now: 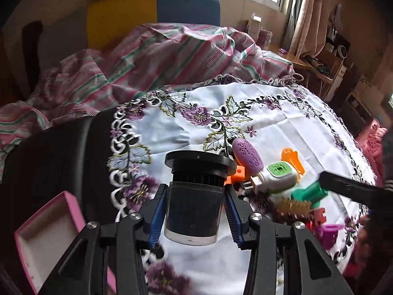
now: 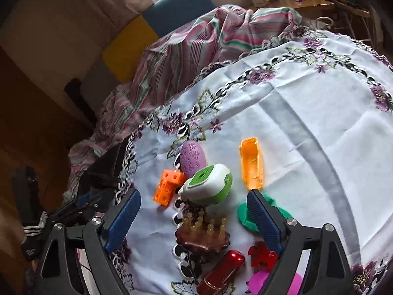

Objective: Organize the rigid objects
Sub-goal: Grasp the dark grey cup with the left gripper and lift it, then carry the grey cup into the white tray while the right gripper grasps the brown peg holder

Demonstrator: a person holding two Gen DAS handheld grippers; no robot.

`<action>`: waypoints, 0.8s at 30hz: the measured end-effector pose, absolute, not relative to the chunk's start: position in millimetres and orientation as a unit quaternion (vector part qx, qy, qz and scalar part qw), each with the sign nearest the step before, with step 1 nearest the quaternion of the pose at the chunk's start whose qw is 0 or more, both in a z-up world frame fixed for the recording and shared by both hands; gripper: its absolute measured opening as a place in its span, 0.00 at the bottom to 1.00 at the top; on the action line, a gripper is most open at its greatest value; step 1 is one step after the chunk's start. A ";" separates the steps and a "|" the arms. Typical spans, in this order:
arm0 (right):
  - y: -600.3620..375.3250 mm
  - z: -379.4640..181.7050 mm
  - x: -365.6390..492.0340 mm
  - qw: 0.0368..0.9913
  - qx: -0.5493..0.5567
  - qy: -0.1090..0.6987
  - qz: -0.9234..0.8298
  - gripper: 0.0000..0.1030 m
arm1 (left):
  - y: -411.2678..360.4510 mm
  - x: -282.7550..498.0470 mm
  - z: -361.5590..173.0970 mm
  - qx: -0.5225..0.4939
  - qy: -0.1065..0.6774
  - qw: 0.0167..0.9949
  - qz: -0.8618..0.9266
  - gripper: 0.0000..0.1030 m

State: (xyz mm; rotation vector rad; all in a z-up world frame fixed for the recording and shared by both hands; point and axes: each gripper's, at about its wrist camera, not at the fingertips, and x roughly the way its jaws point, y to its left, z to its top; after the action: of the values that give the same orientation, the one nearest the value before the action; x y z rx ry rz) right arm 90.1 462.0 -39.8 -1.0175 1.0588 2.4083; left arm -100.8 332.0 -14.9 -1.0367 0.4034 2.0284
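On the bench (image 1: 270, 123), under a white cloth (image 2: 307, 123) stitched with purple flowers, a cluster of small things lies to the right of the left tongs (image 1: 196, 211). The left tongs are clamped on a dark jar (image 1: 194, 211) with a clear base and a black flanged cap, their blue pads pressed on either side; the jar stands upright, and whether it touches the cloth cannot be told. A pink box (image 1: 46, 241) with a pale lining sits open at the lower left, off the edge of the cloth.

The right tongs (image 2: 194, 216) hang apart above the cluster, gripping nothing. Between their blue fingers (image 2: 125, 211) sits a brown brush (image 2: 203, 236) with pale bristles pointing up. Beyond it a white and green plug (image 2: 208, 184) leans against a purple oval (image 2: 192, 158), and an orange block (image 2: 168, 186) with holes lies just left of the plug. An orange shell (image 2: 251, 162) lies open side up, apart to the right. A green piece (image 2: 245, 215) sits partly behind the right finger. Nearest the camera lie a red car (image 2: 221, 272), a red puzzle piece (image 2: 260, 253) and a magenta thing (image 2: 258, 282), partly hidden.

Behind the bench a striped sheet (image 1: 159, 56) is heaped up.
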 end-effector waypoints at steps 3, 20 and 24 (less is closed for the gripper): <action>450.7 -47.5 81.1 0.154 -0.394 0.341 0.839 0.88 | 307.4 -88.6 -3.7 -0.408 0.146 0.400 0.807 0.44; 426.3 -79.3 62.9 0.200 -0.507 0.212 0.811 0.42 | 123.6 -93.9 -31.9 -0.458 0.045 0.283 0.842 0.44; 426.0 -78.6 63.3 0.203 -0.507 0.206 0.812 0.42 | 80.5 -117.9 -59.0 -0.478 0.022 0.234 0.846 0.44</action>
State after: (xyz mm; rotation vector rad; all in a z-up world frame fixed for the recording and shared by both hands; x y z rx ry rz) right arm 63.3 426.0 -78.6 -1.4145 0.5756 2.2660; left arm -117.9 80.5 -59.0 -1.3129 0.0600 2.3239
